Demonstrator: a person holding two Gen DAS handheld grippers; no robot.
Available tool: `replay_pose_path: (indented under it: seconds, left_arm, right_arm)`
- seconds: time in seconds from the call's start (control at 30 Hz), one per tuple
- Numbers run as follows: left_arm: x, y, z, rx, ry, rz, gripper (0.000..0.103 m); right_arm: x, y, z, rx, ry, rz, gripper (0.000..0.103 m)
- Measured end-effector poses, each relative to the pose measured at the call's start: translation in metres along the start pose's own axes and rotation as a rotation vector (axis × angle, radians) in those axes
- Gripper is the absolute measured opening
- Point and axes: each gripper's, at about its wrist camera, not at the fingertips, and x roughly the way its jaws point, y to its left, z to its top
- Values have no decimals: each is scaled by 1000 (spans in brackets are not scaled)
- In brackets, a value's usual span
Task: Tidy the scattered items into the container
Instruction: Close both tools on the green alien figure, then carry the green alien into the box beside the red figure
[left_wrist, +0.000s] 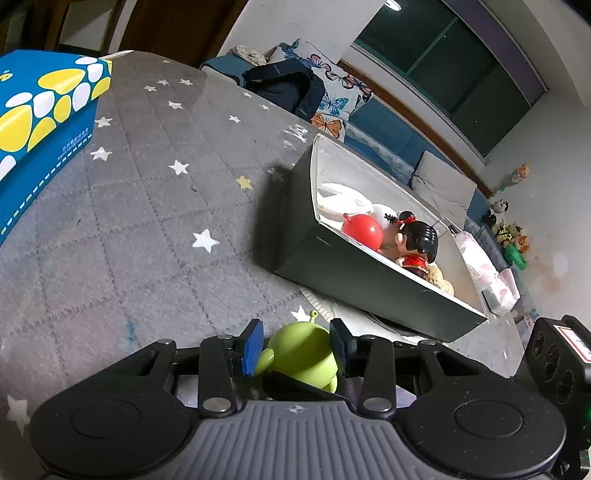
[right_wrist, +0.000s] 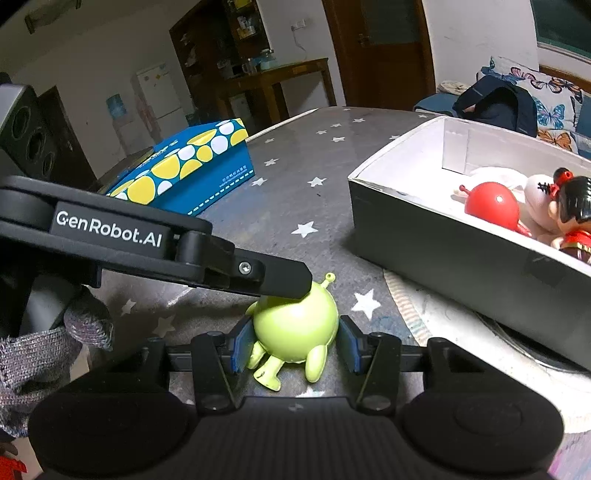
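I have the green alien toy (right_wrist: 295, 328) on its back on the starred table (right_wrist: 280, 206), between my right gripper (right_wrist: 295, 345) pads, lightly clamped. My left gripper (left_wrist: 295, 345) also brackets it, contact unclear. The container (right_wrist: 443, 236) sits toward the right edge.

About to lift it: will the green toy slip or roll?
Likely slippery: the green toy has a glossy, rounded body, giving grips little hold. Probably rigid and light, since it looks like moulded plastic. If dropped it may roll, though its stubby legs should stop it.
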Motion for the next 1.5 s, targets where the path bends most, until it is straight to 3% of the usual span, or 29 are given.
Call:
replay_pose_path:
  seconds: [0.4,0.73,1.17,1.5]
  left_arm:
    - [-16,-38,6,65,-42,-63,37]
    - [7,-95,55,141,-96,-157,37]
    - [96,-98,88,54,24,-227,37]
    - [110,-81,88,19,52,-222,38]
  right_arm:
    - [-39,-3,5,-4,-83,-28,49]
    - [-79,-44,48,-7,-187,-127,49]
    - [-46,-108,77,-42,-55,-226,49]
    - [-20,-110,76,-121,17,-233,49]
